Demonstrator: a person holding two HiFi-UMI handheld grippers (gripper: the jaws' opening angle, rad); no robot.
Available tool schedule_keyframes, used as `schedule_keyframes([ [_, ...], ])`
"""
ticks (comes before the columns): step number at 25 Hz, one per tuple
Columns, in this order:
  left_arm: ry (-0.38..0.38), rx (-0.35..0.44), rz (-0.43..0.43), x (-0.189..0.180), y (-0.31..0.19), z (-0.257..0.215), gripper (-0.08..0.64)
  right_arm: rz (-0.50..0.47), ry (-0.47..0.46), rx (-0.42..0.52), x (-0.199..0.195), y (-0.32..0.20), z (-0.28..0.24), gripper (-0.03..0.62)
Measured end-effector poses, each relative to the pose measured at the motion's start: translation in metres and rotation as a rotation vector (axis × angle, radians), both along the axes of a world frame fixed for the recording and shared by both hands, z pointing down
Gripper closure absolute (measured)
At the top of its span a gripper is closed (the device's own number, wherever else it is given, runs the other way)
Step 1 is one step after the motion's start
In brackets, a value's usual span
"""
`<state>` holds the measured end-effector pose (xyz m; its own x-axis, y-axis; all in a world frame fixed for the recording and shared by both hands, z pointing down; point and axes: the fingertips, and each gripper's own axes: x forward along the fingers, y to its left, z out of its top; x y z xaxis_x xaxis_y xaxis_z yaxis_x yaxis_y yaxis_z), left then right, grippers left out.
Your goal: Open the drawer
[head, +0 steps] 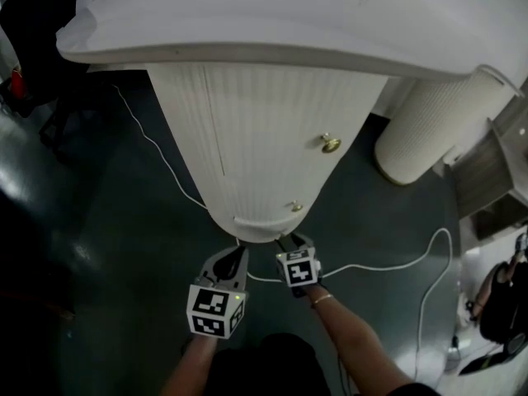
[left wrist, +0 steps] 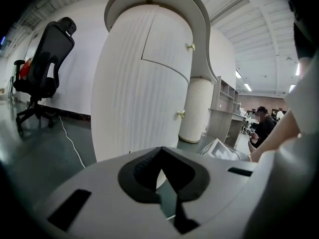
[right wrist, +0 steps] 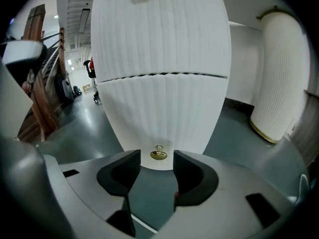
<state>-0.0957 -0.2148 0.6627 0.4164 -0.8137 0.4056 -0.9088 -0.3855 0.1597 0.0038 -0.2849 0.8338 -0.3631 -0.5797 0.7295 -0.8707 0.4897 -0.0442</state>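
- Right gripper view looks straight at the drawer [right wrist: 159, 113], the lowest section of a white ribbed cabinet [head: 264, 122] that stands under the overhanging counter [head: 272, 23].
- Its curved front faces the person. The seam along its top edge runs side to side, so the front's long axis is horizontal, and the ribs run upright.
- The front is flush with the section above.
- One brass knob [right wrist: 159, 155] sits low on the drawer and sticks out toward the right gripper [head: 287, 242].
- That gripper's fingers [right wrist: 124, 171] stand apart with nothing between them. The knob is just beyond their tips, in line with the gap.
- The left gripper [left wrist: 159, 151] hangs just beside the right one at the cabinet's foot, its fingers closed tip to tip and empty.
- Two brass knobs show in all, the second knob [head: 331, 144] higher up.
- Outward there is one white cable [head: 388, 264] across the dark floor [head: 124, 221], one ribbed column [head: 429, 126] to the right, and one black chair [left wrist: 47, 59] off to the left.
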Motion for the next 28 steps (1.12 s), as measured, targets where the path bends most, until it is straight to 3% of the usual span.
schedule_keyframes([
  [10, 0.028, -0.006, -0.039, -0.008, -0.003, 0.006, 0.557, -0.033, 0.039, 0.007, -0.004, -0.005, 0.011, 0.4],
  [13, 0.035, -0.005, -0.043, -0.008, -0.002, 0.006, 0.557, -0.047, 0.062, 0.018, -0.005, -0.007, 0.012, 0.475],
  [15, 0.034, 0.001, -0.041, -0.008, -0.002, 0.005, 0.557, -0.051, 0.049, 0.01, -0.007, -0.008, 0.012, 0.485],
  [28, 0.033, 0.003, -0.043, -0.004, 0.002, 0.002, 0.557, -0.07, 0.083, -0.032, 0.001, 0.008, 0.015, 0.492],
])
